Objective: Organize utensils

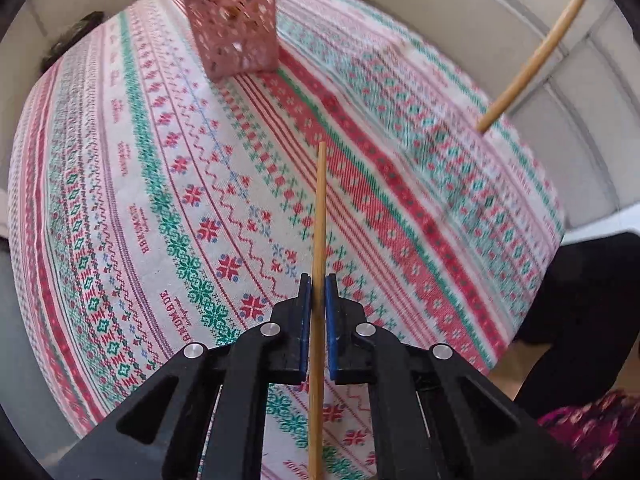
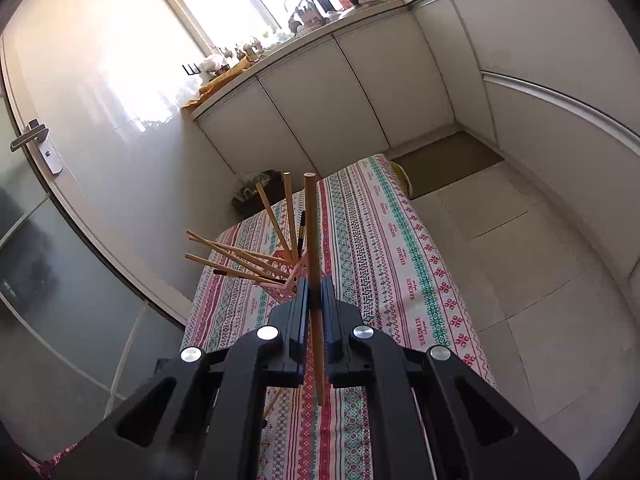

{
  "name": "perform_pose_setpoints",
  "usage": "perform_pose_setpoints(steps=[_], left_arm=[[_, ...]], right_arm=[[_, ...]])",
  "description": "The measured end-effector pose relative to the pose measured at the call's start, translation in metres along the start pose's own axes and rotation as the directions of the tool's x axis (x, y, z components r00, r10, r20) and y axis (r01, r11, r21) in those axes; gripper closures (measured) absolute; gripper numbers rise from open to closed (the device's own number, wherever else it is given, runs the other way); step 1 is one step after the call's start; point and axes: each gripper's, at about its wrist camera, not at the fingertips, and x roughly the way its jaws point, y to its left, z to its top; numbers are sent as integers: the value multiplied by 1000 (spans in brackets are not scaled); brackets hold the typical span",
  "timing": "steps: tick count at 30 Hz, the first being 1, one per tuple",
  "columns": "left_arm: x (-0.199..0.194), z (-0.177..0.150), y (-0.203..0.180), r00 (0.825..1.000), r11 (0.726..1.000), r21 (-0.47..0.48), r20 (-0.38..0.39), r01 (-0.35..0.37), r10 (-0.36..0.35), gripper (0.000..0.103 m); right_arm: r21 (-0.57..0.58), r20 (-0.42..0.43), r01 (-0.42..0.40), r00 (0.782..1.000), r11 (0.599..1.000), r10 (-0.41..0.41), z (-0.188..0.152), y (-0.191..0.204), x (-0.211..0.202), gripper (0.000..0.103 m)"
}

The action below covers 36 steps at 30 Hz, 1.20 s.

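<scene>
Left gripper clamped on chopstick above tablecloth. Pink basket near table's far edge. Second chopstick near right edge.

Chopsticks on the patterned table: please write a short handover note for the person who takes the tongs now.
Left tongs: shut on one wooden chopstick lying on the tablecloth.
Right tongs: shut on another chopstick, held above the table.
Pink basket: stands on the cloth and already holds several chopsticks.
Left to do: put both held chopsticks into the basket. No other loose utensil is visible.
</scene>
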Motion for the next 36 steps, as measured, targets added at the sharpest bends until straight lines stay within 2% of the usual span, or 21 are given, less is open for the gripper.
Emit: perform_pose_setpoints(steps=[2,4,5,7,11,12,15,21,25,31,34,36], left_arm=[[-27,-5,3,991,997,-66,134,37,-27,97],[-53,-10,7,964,990,-119,261,78,-45,97],[-67,-12,7,946,986,-135,320,99,-51,97],[-94,-14,3,897,982,-143,439,120,-45,97],[-138,2,-6,804,981,-153,595,121,-7,97],[-148,8,-10,784,982,-154,620,108,11,97],[-169,41,-6,745,983,-151,667,100,27,97],[-211,76,-11,688,988,-147,722,53,70,97],[-231,99,-16,660,990,-142,744,11,100,97],[-222,132,-10,637,988,-153,760,-22,132,97],[-210,145,-5,631,986,-161,759,-51,157,97],[-199,153,-3,635,984,-163,753,-74,173,97]], right_arm=[[-12,17,-2,1000,1000,2,2,5,-8,96],[-16,37,-5,999,1000,6,5,10,-16,96],[-20,48,-8,999,1000,9,7,13,-21,96],[-35,72,-8,997,999,11,12,21,-29,96],[-68,130,-17,991,998,26,30,39,-46,96],[-76,147,-19,989,997,30,36,44,-50,96],[-92,192,-24,981,995,41,56,55,-61,96],[-129,256,-22,965,991,55,105,76,-64,96],[-154,282,-18,958,988,61,135,90,-49,96],[-194,284,-8,957,981,63,149,104,-4,96],[-217,267,-6,961,976,66,148,105,24,96],[-229,257,-12,964,973,72,146,104,42,96]])
